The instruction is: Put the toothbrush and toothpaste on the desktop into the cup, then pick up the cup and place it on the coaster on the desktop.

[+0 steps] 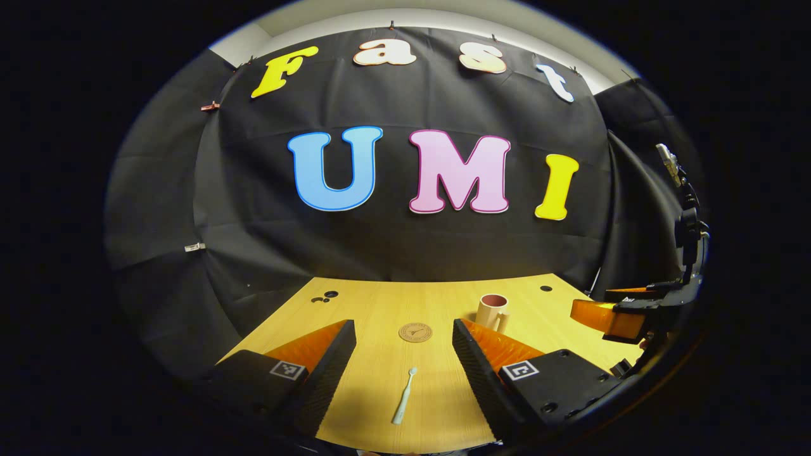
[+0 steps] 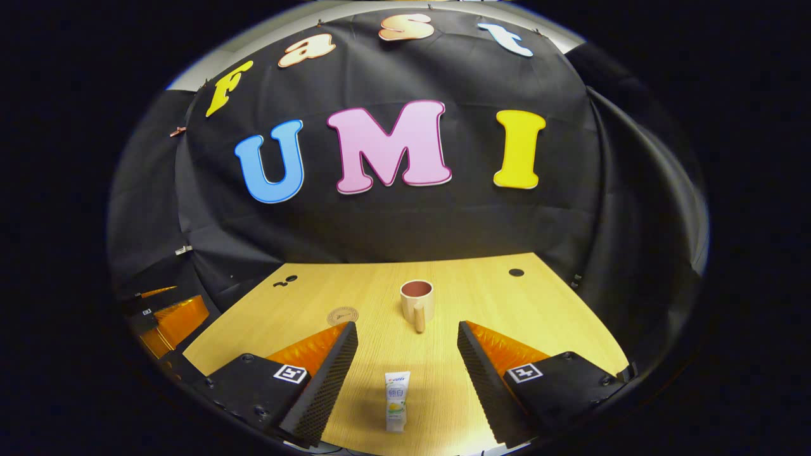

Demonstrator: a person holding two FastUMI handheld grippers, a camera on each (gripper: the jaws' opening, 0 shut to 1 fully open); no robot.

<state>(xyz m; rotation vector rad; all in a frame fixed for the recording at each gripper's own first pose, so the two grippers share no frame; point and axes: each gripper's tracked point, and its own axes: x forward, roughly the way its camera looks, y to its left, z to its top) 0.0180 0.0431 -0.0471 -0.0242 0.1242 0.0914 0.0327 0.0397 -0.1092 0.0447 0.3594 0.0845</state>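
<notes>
In the left gripper view, the left tongs [image 1: 404,354] stand wide open at the bottom of the frame, holding nothing. Between their two black fingers, low in the centre, a pale toothbrush [image 1: 403,396] lies flat on the wooden desk [image 1: 380,304], its head pointing away from the camera. Above it, near the middle, sits a round brown coaster [image 1: 415,332]. Just right of that stands a beige cup [image 1: 493,311] with a dark red inside. At the right edge, the other tongs [image 1: 611,313] hover over the desk.

In the right gripper view, the right tongs [image 2: 407,358] are also spread wide and empty. A small toothpaste tube [image 2: 396,401] lies between the fingers at bottom centre. The cup stands above it in mid-frame, handle toward the camera, with the coaster to its left.
</notes>
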